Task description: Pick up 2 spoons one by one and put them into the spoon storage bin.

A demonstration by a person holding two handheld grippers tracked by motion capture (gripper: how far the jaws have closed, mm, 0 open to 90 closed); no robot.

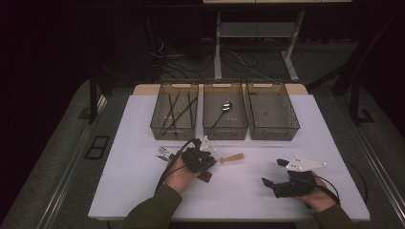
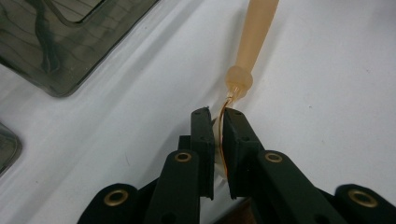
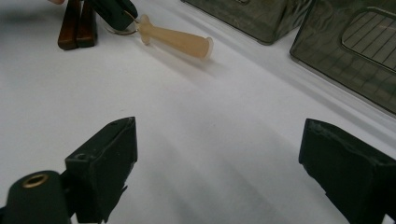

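**Left jaws clamp the thin metal end of a pale-handled utensil**

The pale-handled utensil (image 2: 252, 35) has a smooth, matte, peach-coloured handle that tapers to a rounded collar, from which a thin, shiny metal blade runs edge-on between the black jaws of the left gripper (image 2: 218, 135). Those jaws are clenched on that blade, with the handle lying flat on the surface (image 2: 327, 93). The right gripper (image 3: 217, 154) rests apart from it, its blocky black jaws spread wide over bare surface, grasping nothing.

The right gripper view shows the utensil from the side, its handle flaring to a flat end, and two dark brown wooden handles (image 3: 77, 25) lying together just beside the left gripper. The high view adds what the close views miss: a fork (image 1: 165, 152) lying left of the left gripper, and three smoky translucent bins in a row behind. The left bin (image 1: 175, 110) holds dark chopsticks, the middle bin (image 1: 225, 112) a spoon, the right bin (image 1: 271, 112) little that I can make out.

The surface is white, smooth and rectangular. Around it lie grey carpet, dark walls, floor cables and a light metal frame.
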